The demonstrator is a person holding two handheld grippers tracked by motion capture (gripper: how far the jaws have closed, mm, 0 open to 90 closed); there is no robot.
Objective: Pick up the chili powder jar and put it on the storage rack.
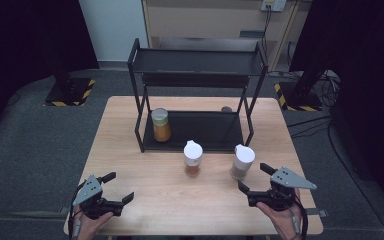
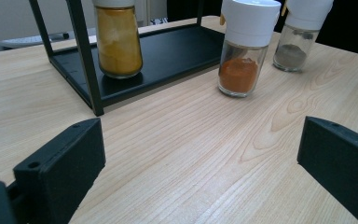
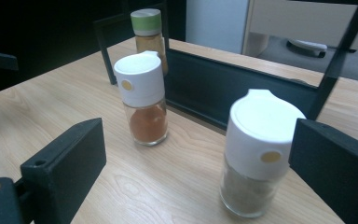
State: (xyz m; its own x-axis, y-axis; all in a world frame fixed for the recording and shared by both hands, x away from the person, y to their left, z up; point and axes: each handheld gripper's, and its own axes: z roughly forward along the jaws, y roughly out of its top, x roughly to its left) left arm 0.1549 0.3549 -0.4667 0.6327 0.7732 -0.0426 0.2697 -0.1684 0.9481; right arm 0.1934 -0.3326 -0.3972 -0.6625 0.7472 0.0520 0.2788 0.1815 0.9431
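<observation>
Two hand-held grippers sit wide-jawed and empty at the table's near edge, the left gripper [image 1: 114, 196] well back, the right gripper [image 1: 256, 181] just short of the white-capped glass shaker of grey-brown spice [image 3: 255, 156]; the approach seems in hand, so closing around that shaker comes next; beyond stand the white-capped shaker of orange-red powder [image 1: 193, 159], then the black two-tier metal rack [image 1: 196, 131] holding a green-lidded jar of yellow spice [image 1: 160, 125].

Soft, even overhead light brightens the wooden surface [image 1: 130, 130] while the room's corners sink into black — shadows are faint, and both gripper views blur slightly toward the near jaws.
</observation>
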